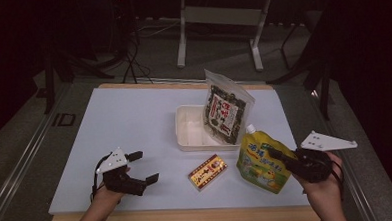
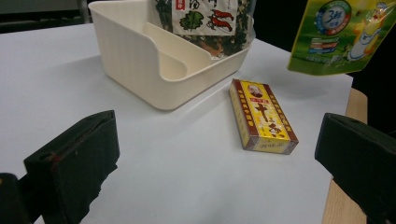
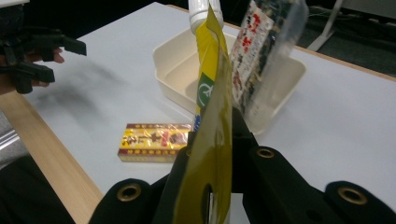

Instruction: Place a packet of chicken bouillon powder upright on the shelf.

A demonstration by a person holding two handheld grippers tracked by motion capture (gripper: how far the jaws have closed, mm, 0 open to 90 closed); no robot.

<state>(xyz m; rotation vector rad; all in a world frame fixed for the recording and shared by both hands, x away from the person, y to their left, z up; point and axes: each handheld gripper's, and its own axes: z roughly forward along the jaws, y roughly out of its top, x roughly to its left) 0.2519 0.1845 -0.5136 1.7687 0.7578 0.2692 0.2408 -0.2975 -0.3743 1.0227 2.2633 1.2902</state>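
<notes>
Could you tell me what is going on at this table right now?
A person works with a gripper in each hand. The right gripper is shut on a yellow-green spouted pouch and holds it near the cream bin. A clear bag of dried greens leans in that bin. The left gripper is open and holds nothing. A small red-and-yellow box lies flat on the white table between the two grippers.

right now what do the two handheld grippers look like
Both are black, two-jawed tools. The left gripper has blocky black pads and a pale three-cornered plate on top; a dark cable trails by the hand. The right gripper carries a similar plate, and its jaws show brass-ringed holes.
</notes>
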